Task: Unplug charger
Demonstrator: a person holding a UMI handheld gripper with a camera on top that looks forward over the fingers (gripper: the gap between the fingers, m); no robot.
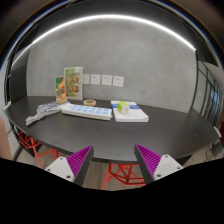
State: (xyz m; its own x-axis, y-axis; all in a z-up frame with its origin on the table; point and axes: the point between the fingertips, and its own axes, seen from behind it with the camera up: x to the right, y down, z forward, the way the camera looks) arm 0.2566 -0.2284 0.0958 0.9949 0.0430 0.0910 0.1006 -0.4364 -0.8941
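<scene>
My gripper (113, 162) is open and empty, its two purple pads (79, 158) wide apart, well short of a dark table (150, 132). On the table lies a long flat white strip (87, 111) with a tangle of white cords (41, 113) at its left end. I cannot make out a charger plug from here. Several white wall plates (101, 79) sit on the grey wall behind the table.
An upright colourful box (72, 85), a tape roll (90, 102) and a white stack with a green item on top (129, 113) stand on the table. Red chair frames (118, 176) show under the table's near edge.
</scene>
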